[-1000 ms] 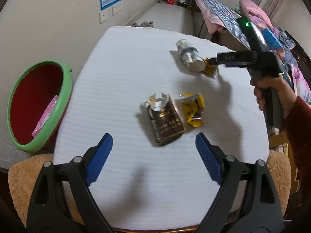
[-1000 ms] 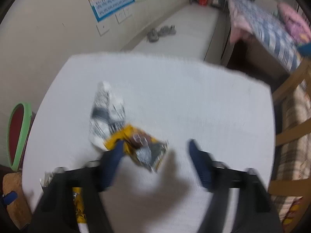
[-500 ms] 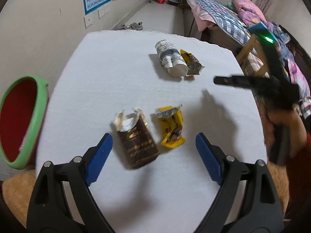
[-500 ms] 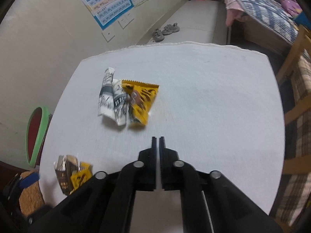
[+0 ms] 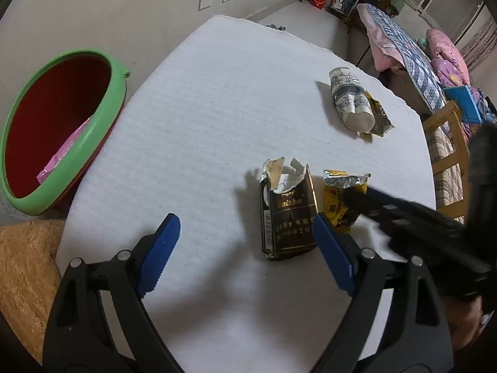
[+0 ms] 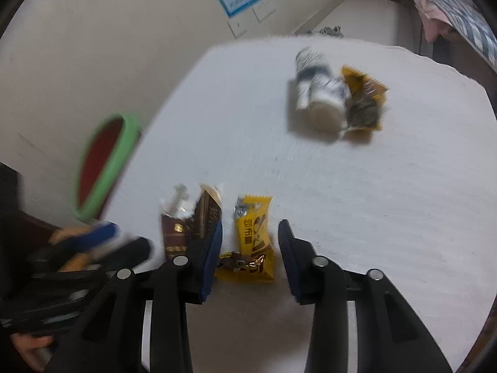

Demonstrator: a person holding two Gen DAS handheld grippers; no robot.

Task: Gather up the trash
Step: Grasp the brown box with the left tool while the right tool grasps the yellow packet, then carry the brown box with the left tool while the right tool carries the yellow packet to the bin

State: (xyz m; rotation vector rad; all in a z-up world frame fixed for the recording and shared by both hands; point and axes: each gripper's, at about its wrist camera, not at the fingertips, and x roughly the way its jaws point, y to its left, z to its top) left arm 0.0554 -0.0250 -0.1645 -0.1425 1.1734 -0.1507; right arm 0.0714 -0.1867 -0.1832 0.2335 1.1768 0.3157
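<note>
The small yellow foil snack wrapper (image 6: 253, 239) lies flat on the white ribbed desk (image 6: 357, 205), directly between the blue pads of my right hand-held gripper (image 6: 250, 250), whose jaws are opening; the pads stand on either side of the wrapper and do not press on it. Just to its left lies the torn dark brown cigarette pack (image 5: 287, 217) with its ripped white paper top, close beside the yellow wrapper. In the left wrist view my left hand-held gripper (image 5: 245, 250) hangs above the near part of the desk with its jaws spread wide and nothing between them; its right pad sits just in front of the brown pack's lower corner. Across that view the black body of the right tool comes in blurred from the right, its tip over the yellow wrapper. Farther up the desk, well apart from this pair, a crushed white paper cup with a dark pattern (image 5: 351, 101) lies on its side, and a second yellow-and-dark foil wrapper (image 5: 377, 115) touches it on the right. Off the desk's left edge stands a round red basin with a green rim (image 5: 102, 115), and a pink wrapper (image 5: 63, 152) lies inside it against the wall. A tan fuzzy cushion (image 5: 21, 267) shows below the basin.
</note>
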